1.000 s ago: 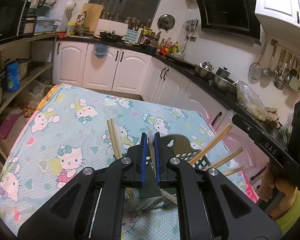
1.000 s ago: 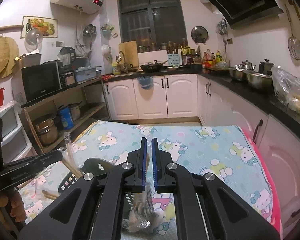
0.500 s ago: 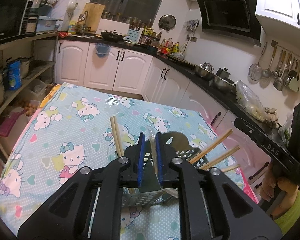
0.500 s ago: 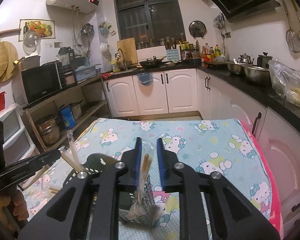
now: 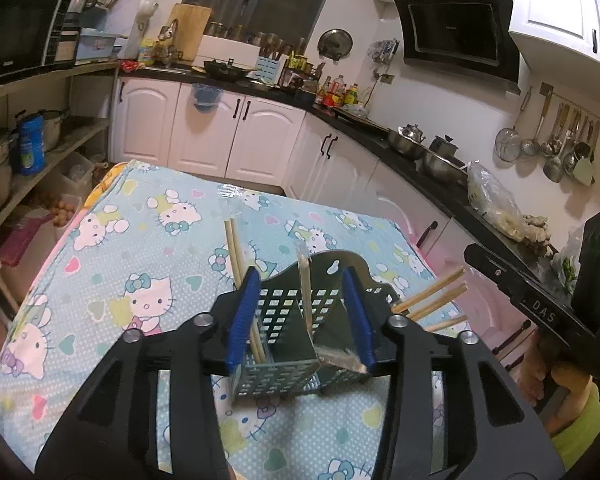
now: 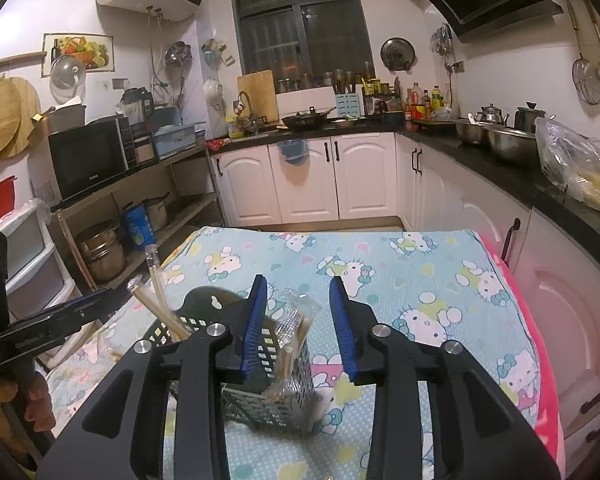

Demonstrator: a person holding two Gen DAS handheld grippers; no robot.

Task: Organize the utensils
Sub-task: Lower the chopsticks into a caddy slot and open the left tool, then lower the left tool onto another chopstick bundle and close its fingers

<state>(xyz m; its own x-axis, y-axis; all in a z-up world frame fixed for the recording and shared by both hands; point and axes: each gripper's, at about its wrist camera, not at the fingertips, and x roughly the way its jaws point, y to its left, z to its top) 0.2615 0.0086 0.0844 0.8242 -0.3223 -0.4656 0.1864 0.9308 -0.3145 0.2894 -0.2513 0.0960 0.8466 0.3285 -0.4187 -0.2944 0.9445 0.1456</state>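
Observation:
A dark green perforated utensil caddy stands on the Hello Kitty tablecloth. Wrapped wooden chopsticks stand in its middle compartment, a pair leans at its left, and several stick out to the right. My left gripper is open around the caddy, empty. In the right wrist view the caddy holds a plastic-wrapped chopstick bundle. My right gripper is open above it, empty. More chopsticks lean at the caddy's left.
The table's right edge has a pink border. Kitchen cabinets and a dark counter with pots lie beyond. Shelves with pots stand at the left. The other gripper's body shows at the right.
Both grippers have opened and let go of the wrapped chopsticks, which now stand in the caddy. Both have drawn back slightly.

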